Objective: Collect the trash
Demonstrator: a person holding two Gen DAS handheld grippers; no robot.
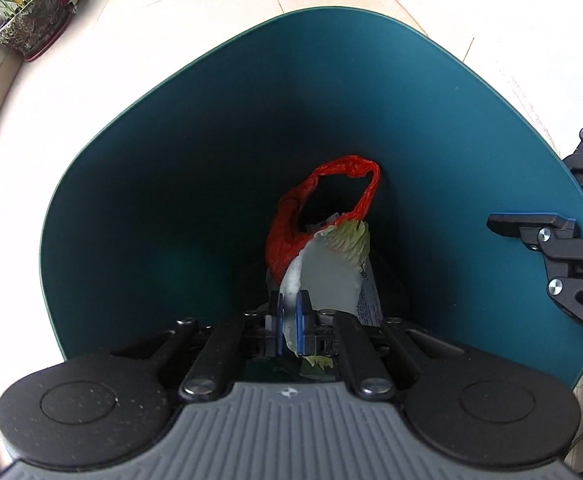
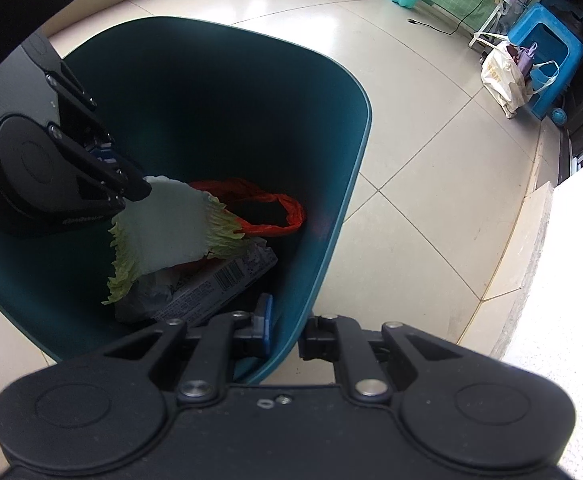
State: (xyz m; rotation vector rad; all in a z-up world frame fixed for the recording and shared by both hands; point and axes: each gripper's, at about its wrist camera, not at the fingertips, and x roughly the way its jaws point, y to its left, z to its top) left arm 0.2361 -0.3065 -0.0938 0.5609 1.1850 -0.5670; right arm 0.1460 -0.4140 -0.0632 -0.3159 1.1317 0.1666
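Cabbage leaf held over the teal bin

Left wrist view: the left gripper (image 1: 290,322) pinches the white stalk of a cabbage leaf (image 1: 331,264) inside the smooth, rounded teal bin (image 1: 151,152); a crinkly red plastic bag (image 1: 291,232) lies deeper in the bin. Right wrist view: the right gripper (image 2: 289,336) has one finger on each side of the bin's (image 2: 331,184) thin wall, pinching it. In the bin, the leaf (image 2: 163,228) with its frilly green edge hangs above a printed wrapper (image 2: 219,284) and the red bag (image 2: 279,216).

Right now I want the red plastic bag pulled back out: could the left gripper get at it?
Probably not yet: the left gripper is shut on a cabbage leaf, which hangs in front of the red plastic bag inside the teal bin.
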